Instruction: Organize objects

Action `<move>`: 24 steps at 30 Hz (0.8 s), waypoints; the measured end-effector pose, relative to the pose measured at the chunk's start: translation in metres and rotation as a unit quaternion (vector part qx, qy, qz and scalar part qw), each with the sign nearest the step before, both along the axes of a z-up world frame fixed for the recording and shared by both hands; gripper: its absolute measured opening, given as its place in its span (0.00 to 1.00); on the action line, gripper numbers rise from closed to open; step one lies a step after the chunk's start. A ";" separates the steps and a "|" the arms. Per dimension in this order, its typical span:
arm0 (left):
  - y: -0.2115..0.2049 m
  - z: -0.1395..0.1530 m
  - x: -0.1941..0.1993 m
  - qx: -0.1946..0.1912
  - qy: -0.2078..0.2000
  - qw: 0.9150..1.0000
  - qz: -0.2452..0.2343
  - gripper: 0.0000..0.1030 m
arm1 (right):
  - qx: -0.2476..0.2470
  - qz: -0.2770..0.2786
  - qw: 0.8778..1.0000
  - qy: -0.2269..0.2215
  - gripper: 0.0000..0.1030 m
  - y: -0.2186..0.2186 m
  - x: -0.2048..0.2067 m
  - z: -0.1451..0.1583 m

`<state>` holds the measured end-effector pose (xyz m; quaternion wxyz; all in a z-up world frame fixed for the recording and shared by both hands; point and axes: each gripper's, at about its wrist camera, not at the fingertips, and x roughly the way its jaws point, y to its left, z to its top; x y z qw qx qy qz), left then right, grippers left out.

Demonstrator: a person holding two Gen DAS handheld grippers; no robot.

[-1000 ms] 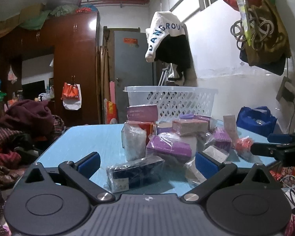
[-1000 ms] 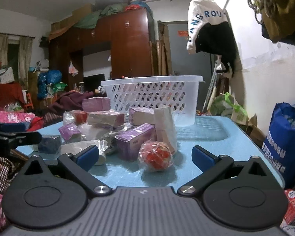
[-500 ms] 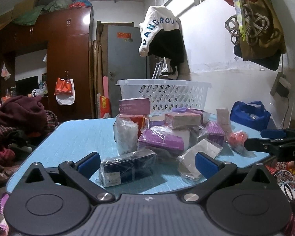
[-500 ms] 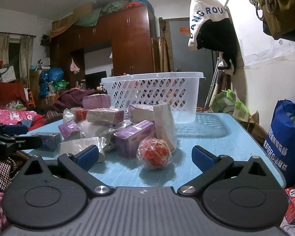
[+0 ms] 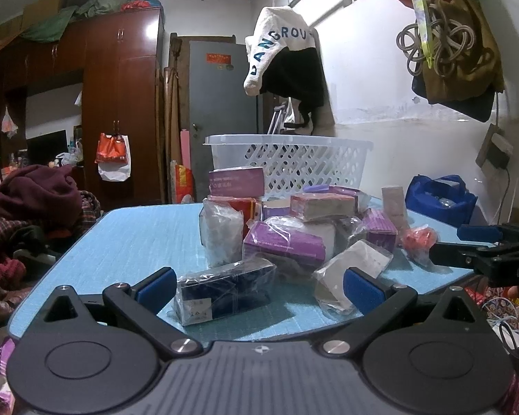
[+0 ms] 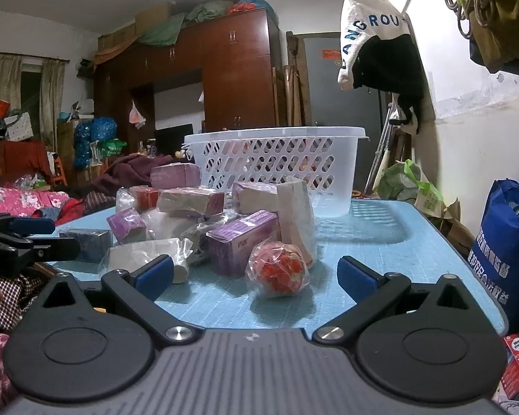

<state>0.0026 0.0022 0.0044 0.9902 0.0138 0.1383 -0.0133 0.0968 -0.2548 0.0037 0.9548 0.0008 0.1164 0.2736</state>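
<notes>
Left wrist view gives me the blue table (image 5: 138,235) first, with the white lattice basket (image 5: 294,166) standing at its far end and the pile of wrapped packages heaped in front of it, between basket and grippers. I judge the basket is where the pile belongs; nothing I can make out sits in it yet.

My left gripper (image 5: 257,285) has its jaws spread wide and empty, the dark box in clear film (image 5: 225,287) lying between the pads. I expect it to be light and stiff, but the film is slick and loose, so I would close across the short sides of the box itself, not on slack wrapping.

My right gripper (image 6: 256,276) is likewise spread and holding nothing, with the red bundle in a clear bag (image 6: 278,271) just ahead. That one looks soft and crushable; a gentle pinch across its middle should do.

The purple carton (image 6: 242,242) beside it looks rigid and easy.

Writing: a hanging white garment (image 5: 280,41) reads "ANGROU". The dark box's white label (image 5: 195,306) is too small to read.
</notes>
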 end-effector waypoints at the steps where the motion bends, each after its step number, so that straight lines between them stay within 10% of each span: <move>1: 0.000 0.000 0.000 0.000 0.000 1.000 0.000 1.00 | 0.000 0.000 1.000 0.000 1.00 0.000 0.000 0.000; 24: 0.060 -0.009 0.003 -0.003 -0.013 1.000 0.027 1.00 | -0.003 0.005 1.000 0.008 0.98 0.004 0.011 -0.004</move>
